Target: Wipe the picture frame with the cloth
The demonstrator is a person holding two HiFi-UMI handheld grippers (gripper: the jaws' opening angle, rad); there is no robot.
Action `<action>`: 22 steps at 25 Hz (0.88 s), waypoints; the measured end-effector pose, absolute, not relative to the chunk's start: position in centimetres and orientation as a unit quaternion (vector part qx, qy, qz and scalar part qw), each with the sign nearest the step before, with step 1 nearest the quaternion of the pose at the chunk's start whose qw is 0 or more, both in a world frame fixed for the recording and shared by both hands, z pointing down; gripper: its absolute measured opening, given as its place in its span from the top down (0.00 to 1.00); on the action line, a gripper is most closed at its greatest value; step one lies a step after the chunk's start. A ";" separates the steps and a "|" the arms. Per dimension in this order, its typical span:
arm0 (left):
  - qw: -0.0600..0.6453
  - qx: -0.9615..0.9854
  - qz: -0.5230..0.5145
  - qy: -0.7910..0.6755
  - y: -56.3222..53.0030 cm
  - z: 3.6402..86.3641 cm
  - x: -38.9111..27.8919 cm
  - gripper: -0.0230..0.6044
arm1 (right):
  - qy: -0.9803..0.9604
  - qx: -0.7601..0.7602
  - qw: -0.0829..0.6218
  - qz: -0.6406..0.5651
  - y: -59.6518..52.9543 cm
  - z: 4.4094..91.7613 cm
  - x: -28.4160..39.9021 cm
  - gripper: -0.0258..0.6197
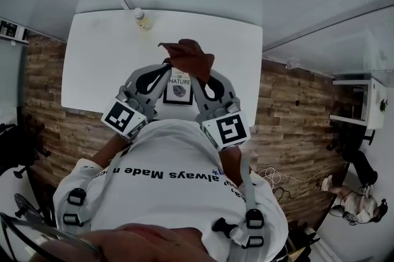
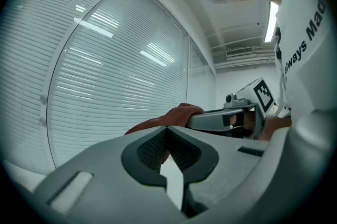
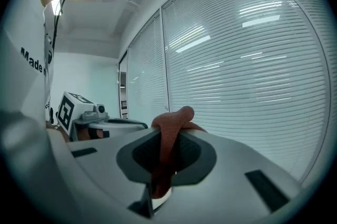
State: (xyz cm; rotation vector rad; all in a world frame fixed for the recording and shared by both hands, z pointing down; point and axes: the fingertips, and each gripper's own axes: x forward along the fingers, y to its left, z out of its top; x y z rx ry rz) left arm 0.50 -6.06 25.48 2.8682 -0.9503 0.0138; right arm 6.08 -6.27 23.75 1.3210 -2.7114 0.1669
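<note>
The picture frame (image 1: pixel 179 90), black-edged with a white mat and a small print, is held up close to my chest between both grippers. My left gripper (image 1: pixel 164 72) is shut on the frame's left side; in the left gripper view a thin white edge of the frame (image 2: pixel 172 178) sits between the closed jaws (image 2: pixel 167 132). The reddish-brown cloth (image 1: pixel 188 56) bunches over the frame's top. My right gripper (image 1: pixel 204 79) is shut on it, and a strip of cloth (image 3: pixel 167 136) runs down between its jaws (image 3: pixel 164 150). The cloth (image 2: pixel 176 114) also shows beyond the left jaws.
The white table (image 1: pixel 104 58) lies below and ahead, with a small bottle (image 1: pixel 141 18) at its far edge. Window blinds (image 3: pixel 247 60) fill the background. Wood-pattern floor (image 1: pixel 289 113) surrounds the table. My torso is right behind the grippers.
</note>
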 end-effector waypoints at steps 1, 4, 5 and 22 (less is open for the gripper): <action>0.056 0.948 0.005 -0.312 -6.0 25.3 0.5 0.96 | -0.896 0.436 0.059 0.055 -6.3 23.6 5.9 0.94; 0.056 0.949 0.004 -0.309 -5.8 25.4 0.1 0.96 | -0.896 0.437 0.055 0.050 -6.3 23.3 5.5 0.94; 0.060 0.949 0.002 -0.309 -5.9 25.4 0.0 0.96 | -0.896 0.438 0.055 0.049 -6.3 23.3 5.4 0.94; 0.059 0.950 -0.004 -0.307 -6.0 24.7 0.3 0.96 | -0.898 0.434 0.056 0.045 -6.7 23.1 5.5 0.94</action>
